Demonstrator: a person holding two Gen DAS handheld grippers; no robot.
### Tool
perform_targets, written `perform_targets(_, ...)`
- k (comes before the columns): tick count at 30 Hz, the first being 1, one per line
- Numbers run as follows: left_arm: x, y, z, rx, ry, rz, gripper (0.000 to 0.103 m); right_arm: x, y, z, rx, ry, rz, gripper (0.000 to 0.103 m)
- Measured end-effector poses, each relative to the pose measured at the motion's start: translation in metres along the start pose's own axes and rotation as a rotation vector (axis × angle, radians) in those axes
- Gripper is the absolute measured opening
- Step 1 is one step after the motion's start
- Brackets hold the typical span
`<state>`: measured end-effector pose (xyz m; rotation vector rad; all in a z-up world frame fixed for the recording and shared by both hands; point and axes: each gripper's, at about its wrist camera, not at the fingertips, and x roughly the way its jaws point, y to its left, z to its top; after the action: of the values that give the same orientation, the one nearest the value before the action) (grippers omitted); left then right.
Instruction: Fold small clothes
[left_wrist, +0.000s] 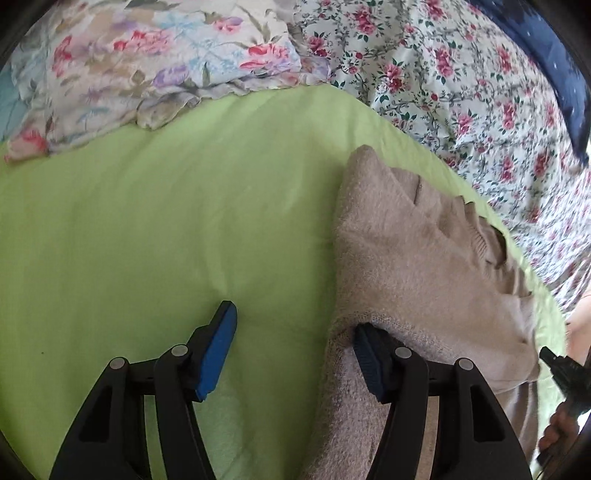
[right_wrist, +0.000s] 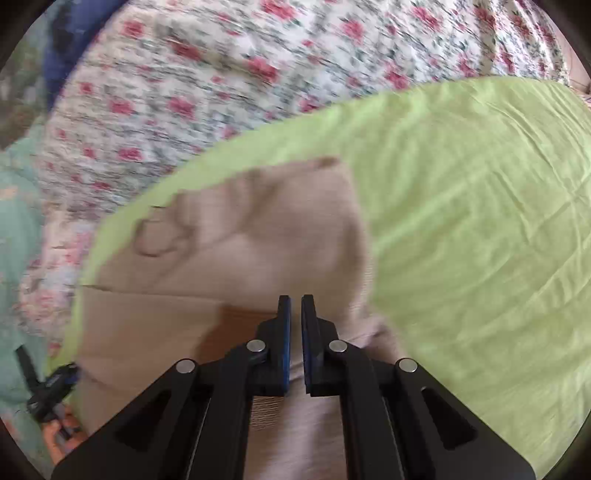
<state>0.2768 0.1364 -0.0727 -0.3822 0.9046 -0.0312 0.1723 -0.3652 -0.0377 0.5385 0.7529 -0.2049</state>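
Close up, left gripper: the black two-finger left gripper with blue pads (left_wrist: 295, 339) is standing released, jaws spread wide; its left finger is hovering over bare sheet, while its right finger is sitting tucked under a folded edge of the garment, with nothing pinched between the two.
Right gripper: the black two-finger right gripper with blue pads (right_wrist: 295, 334) is showing its fingers drawn almost together with only a thin slit between them; it is hanging over the garment, and I cannot tell whether any cloth is being clamped.
Garment: the fuzzy beige knitted sweater (left_wrist: 417, 266) is lying partly folded on the bed, one layer doubled over another, its ribbed neckline facing the far side; in the right wrist view the same sweater (right_wrist: 236, 258) is looking blurred, with a straight fold edge running across it.
Surface: the smooth lime-green bed sheet (left_wrist: 147, 221) is lying under the sweater and spreading wide to either side.
Farther back: a pale pillow with large pastel flowers (left_wrist: 147, 62) is resting at the sheet's far edge, and a white quilt with small red roses (left_wrist: 461, 85) is lying beside it, beyond the sweater.
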Motion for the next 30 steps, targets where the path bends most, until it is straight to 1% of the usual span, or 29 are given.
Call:
perform_targets(1,0.000,0.001,0.000,0.004,-0.001,0.002,0.063,0.001,0.005,-0.002,-0.017,0.008,0.042,0.008)
perform_targets(2,0.000,-0.002,-0.001,0.017,-0.001,0.013,0.063,0.006,0.015,-0.007,-0.044,0.041,0.108,0.011)
perform_targets(3,0.001,-0.004,-0.002,0.026,-0.001,0.022,0.063,0.013,0.024,-0.013,-0.072,0.080,0.152,0.015)
perform_targets(4,0.001,-0.005,-0.002,0.032,-0.002,0.028,0.063,0.017,0.030,-0.017,-0.093,0.101,0.163,0.019)
perform_targets(5,0.000,-0.005,-0.003,0.034,-0.002,0.030,0.063,0.026,0.035,-0.022,-0.129,0.133,0.137,0.025)
perform_targets(7,0.000,-0.003,-0.003,0.033,0.002,0.019,0.063,0.042,0.028,-0.028,-0.141,0.184,0.016,0.025)
perform_targets(8,-0.001,-0.001,-0.003,0.035,0.004,0.012,0.063,0.046,0.016,-0.028,-0.096,0.186,-0.005,0.024)
perform_targets(9,0.000,-0.001,-0.003,0.043,0.010,0.010,0.063,0.042,0.004,-0.028,-0.042,0.178,0.014,0.024)
perform_targets(11,-0.002,-0.002,-0.004,0.066,0.020,0.018,0.063,0.028,-0.003,-0.027,-0.005,0.148,0.017,0.026)
perform_targets(13,-0.007,-0.003,-0.007,0.093,0.032,0.025,0.063,0.009,-0.004,-0.028,-0.015,0.114,0.006,0.033)
perform_targets(15,-0.018,-0.001,-0.012,0.098,0.036,0.017,0.063,-0.016,-0.006,-0.030,-0.009,0.089,0.051,0.048)
perform_targets(16,-0.023,0.000,-0.016,0.098,0.040,0.010,0.064,-0.022,-0.004,-0.032,-0.012,0.085,0.060,0.050)
perform_targets(20,-0.054,0.003,-0.045,0.115,0.083,-0.084,0.065,-0.059,0.004,-0.054,-0.072,0.085,0.092,0.056)
perform_targets(22,-0.068,0.002,-0.060,0.140,0.096,-0.115,0.068,-0.077,0.003,-0.072,-0.092,0.097,0.107,0.060)
perform_targets(24,-0.084,0.002,-0.083,0.172,0.125,-0.157,0.071,-0.092,-0.001,-0.091,-0.103,0.106,0.100,0.062)
perform_targets(28,-0.110,0.001,-0.128,0.219,0.188,-0.228,0.073,-0.124,-0.026,-0.123,-0.075,0.112,0.103,0.063)
perform_targets(30,-0.123,0.003,-0.155,0.227,0.234,-0.284,0.074,-0.143,-0.046,-0.142,-0.052,0.120,0.098,0.063)
